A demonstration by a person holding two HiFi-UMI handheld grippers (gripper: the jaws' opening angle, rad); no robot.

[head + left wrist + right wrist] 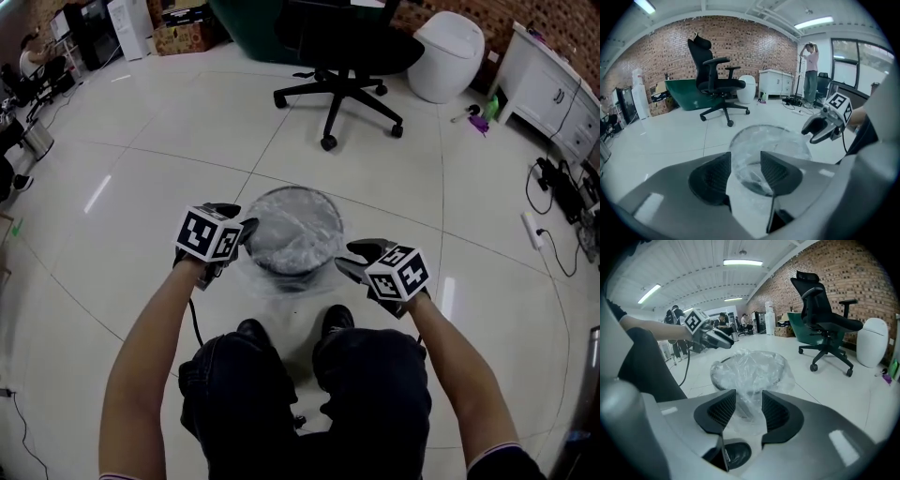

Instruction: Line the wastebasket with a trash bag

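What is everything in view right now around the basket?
wastebasket: one, dark, floor before the feet
trash bag: one, clear, in the wastebasket, spilling over its rim
office chair: one, black, beyond the wastebasket
rounded container: one, white, right of the chair
cabinet: one, white, far right
cables: several, black, floor at right
left gripper: one, dark, jaws apart, left of the wastebasket
right gripper: one, dark, jaws apart, right of it

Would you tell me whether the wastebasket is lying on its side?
No, the wastebasket stands upright, the trash bag lining its upward-facing mouth.
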